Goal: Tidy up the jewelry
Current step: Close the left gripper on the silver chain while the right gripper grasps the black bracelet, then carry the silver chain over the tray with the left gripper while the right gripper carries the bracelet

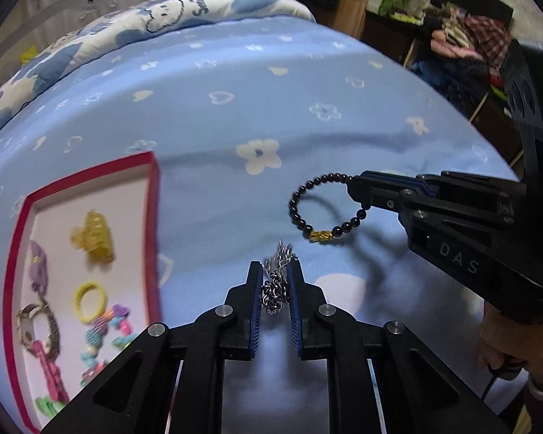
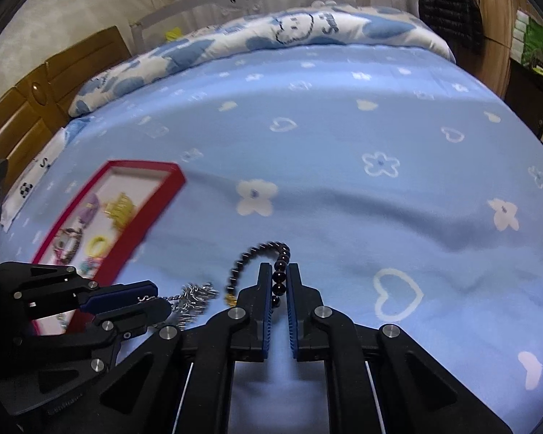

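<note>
Red tray (image 1: 152, 195): on the bed (image 1: 307, 101), far left, already holding hair clips and bands.
Left gripper (image 1: 276, 271): jaws clamped on a bunched silver chain (image 1: 276, 285), held above the sheet; light, limp and slippery, likely to tangle.
Right gripper (image 2: 281, 275): jaws pinching a black bead bracelet (image 1: 318, 209) at the beads; loop hangs free, gold charm lowest, probably elastic-strung.
</note>
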The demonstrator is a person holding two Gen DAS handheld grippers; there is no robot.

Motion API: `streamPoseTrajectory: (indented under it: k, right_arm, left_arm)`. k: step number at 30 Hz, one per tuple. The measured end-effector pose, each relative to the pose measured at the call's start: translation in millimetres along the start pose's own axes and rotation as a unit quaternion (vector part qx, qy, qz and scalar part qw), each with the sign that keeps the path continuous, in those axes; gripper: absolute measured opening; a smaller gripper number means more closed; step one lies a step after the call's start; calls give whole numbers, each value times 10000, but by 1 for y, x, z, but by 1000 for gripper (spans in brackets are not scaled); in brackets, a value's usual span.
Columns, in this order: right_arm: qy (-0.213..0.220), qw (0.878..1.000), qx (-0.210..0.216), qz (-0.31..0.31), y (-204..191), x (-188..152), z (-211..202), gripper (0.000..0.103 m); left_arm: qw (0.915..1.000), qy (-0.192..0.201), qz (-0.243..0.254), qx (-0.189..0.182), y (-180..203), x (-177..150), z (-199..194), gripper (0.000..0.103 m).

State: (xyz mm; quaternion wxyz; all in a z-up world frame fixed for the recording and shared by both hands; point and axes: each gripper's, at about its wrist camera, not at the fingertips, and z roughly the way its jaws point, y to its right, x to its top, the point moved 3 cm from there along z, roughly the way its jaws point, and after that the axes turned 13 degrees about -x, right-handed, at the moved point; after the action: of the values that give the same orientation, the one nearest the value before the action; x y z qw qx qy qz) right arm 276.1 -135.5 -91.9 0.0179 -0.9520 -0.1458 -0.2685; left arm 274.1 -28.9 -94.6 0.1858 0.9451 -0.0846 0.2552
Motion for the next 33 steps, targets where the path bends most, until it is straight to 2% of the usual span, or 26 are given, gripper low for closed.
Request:
streamPoseTrajectory:
  k: [8,14,21,33]
  right_arm:
    - [331,9992,195,-66,-23,7,-41,7]
    - [502,9982,321,-89,-37,9,-66,7]
    - [586,9965,593,-113,-60,8,-84,7]
    - [489,9926,1087,-243,-109,-4,-89,7]
  left_arm:
    - [9984,517,-200,-67,-11,-23,-79,12]
    - [9962,806,-328,-79,-20,-40,-118,12]
    - [9934,1020,-521,-26,-31,-65,-158,12]
    - [9851,1222,-1155,363,-74,-110,-210,12]
